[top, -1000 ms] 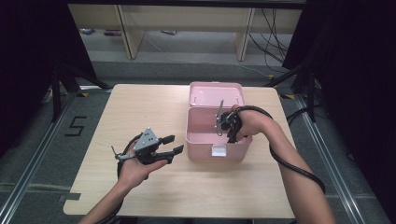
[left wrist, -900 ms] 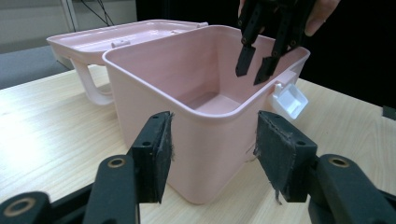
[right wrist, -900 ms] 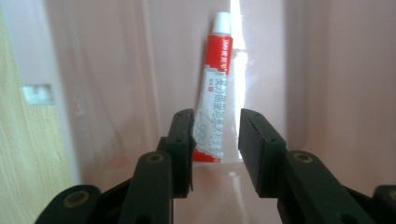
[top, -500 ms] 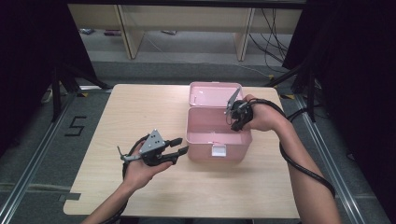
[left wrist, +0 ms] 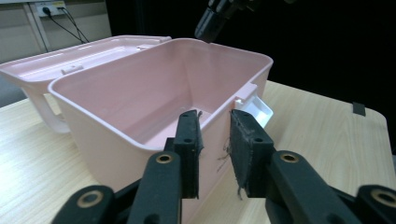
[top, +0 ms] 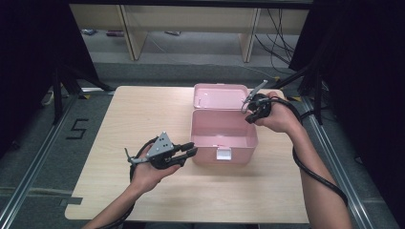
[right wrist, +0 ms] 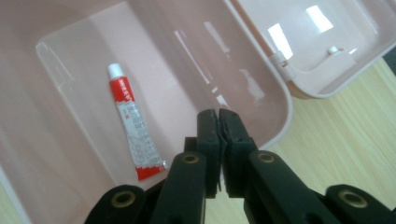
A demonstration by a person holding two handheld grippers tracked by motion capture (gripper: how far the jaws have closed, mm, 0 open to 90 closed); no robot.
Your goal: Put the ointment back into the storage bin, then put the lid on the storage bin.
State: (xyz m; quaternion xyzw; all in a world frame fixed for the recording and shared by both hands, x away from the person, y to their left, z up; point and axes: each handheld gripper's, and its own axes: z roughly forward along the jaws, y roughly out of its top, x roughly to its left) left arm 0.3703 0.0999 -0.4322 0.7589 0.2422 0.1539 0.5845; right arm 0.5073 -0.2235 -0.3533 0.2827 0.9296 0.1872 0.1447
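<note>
A light wooden table point(top: 143, 119) bears a pink plastic box point(top: 223, 131), its hinged lid point(top: 220, 96) thrown back flat behind it. A small red-and-white tube point(right wrist: 133, 125) lies inside on the box floor. The left gripper point(left wrist: 215, 149) has just been closing, its jaws astride the near wall, pads apart. The right gripper point(right wrist: 218, 135) hangs above the box's back corner, jaws pressed together, empty.

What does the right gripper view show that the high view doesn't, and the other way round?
Right gripper view: a red-and-white tube lying on the box's floor. High view: the whole wooden table and the shelves behind it. Both: the open pink box, lid laid back, and the right gripper, whose fingers have just closed with nothing between them.
</note>
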